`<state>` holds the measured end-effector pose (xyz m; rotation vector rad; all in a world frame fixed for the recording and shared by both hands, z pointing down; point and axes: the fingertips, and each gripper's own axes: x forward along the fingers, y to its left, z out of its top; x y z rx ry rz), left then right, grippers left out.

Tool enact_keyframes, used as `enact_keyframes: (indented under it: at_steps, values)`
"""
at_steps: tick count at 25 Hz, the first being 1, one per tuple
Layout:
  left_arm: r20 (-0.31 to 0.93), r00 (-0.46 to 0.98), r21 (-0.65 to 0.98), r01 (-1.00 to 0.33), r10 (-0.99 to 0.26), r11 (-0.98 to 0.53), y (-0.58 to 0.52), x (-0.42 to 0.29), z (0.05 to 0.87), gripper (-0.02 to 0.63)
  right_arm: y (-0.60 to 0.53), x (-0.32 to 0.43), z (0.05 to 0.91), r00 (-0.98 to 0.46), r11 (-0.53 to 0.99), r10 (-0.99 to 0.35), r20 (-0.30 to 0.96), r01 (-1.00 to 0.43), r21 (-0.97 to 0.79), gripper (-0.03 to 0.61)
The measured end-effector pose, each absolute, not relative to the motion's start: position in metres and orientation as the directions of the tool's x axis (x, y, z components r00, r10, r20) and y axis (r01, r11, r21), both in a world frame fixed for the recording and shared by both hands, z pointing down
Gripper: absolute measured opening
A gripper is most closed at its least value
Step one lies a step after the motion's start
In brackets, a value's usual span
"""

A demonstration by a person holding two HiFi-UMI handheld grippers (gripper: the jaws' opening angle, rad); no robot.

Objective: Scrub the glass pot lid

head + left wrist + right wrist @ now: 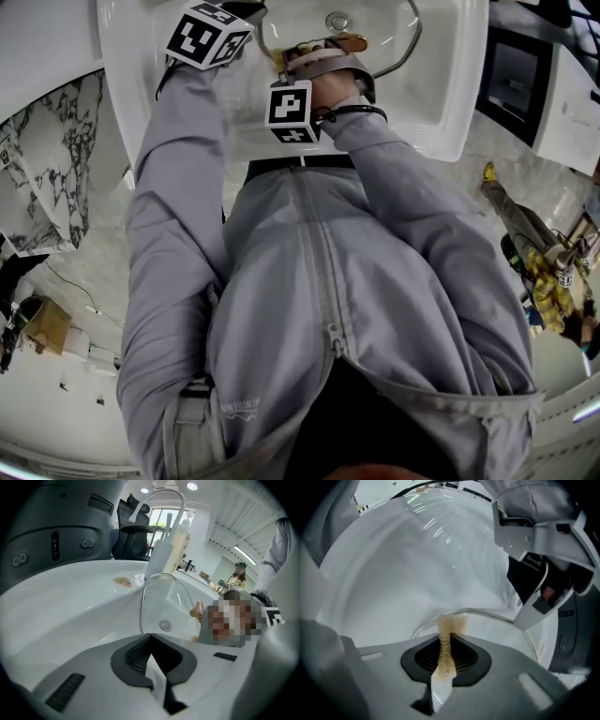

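Observation:
The glass pot lid [161, 604] stands on edge inside the white sink [70, 616]. My left gripper [150, 642] is shut on its rim. My right gripper [443, 639] is shut on a tan scrub pad [449, 626], whose tip rests at the lid's rim [487, 616]. In the right gripper view the left gripper [534, 597] hangs at the upper right, clamped on that rim. In the head view both marker cubes are over the basin, with the left gripper [246, 30] beside the right gripper [321, 54]. The pad [349, 42] and the lid's curved edge [413, 42] show there.
A chrome faucet [161, 496] and a pale soap bottle [176, 541] stand behind the basin. The drain [165, 625] lies under the lid. The person's grey jacket [319, 281] fills the head view. Marble counter [56, 159] flanks the sink on the left.

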<state>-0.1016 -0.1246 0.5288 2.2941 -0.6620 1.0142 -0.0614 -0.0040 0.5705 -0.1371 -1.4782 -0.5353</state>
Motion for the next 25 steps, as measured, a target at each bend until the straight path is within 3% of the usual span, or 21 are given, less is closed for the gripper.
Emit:
enact_keyframes:
  at_steps: [4, 8, 12, 16, 22, 23, 24, 25]
  values:
    - [0.786, 0.582, 0.265, -0.62, -0.208, -0.738, -0.119, -0.102, 0.532, 0.008, 0.018, -0.049, 0.582, 0.042, 0.904, -0.177, 0.983, 0.401, 0.145, 0.035]
    - [0.79, 0.573, 0.256, -0.629, -0.217, -0.734, -0.116, -0.101, 0.531, 0.008, 0.047, -0.027, 0.592, 0.085, 0.954, 0.018, 0.996, 0.297, -0.042, 0.035]
    - [0.783, 0.575, 0.25, -0.641, -0.237, -0.726, -0.116, -0.103, 0.525, 0.008, 0.045, -0.032, 0.559, -0.064, 0.984, 0.122, 0.99, 0.135, -0.113, 0.035]
    - [0.775, 0.575, 0.232, -0.644, -0.262, -0.729, -0.123, -0.104, 0.518, 0.009, 0.001, -0.041, 0.5, -0.241, 0.999, 0.044, 0.969, -0.012, -0.048, 0.035]
    - [0.743, 0.611, 0.232, -0.619, -0.274, -0.75, -0.141, -0.093, 0.506, 0.014, -0.097, -0.023, 0.45, -0.304, 0.965, -0.243, 0.921, -0.171, 0.199, 0.035]
    - [0.739, 0.614, 0.232, -0.619, -0.277, -0.751, -0.145, -0.091, 0.505, 0.034, -0.109, -0.02, 0.447, -0.299, 0.955, -0.281, 0.912, -0.181, 0.235, 0.035]
    - [0.736, 0.617, 0.232, -0.617, -0.279, -0.752, -0.148, -0.089, 0.505, 0.126, -0.12, -0.017, 0.446, -0.291, 0.946, -0.312, 0.905, -0.186, 0.266, 0.035]
    - [0.734, 0.62, 0.235, -0.614, -0.276, -0.754, -0.152, -0.087, 0.506, 0.173, -0.13, -0.015, 0.446, -0.282, 0.938, -0.337, 0.898, -0.186, 0.294, 0.035]
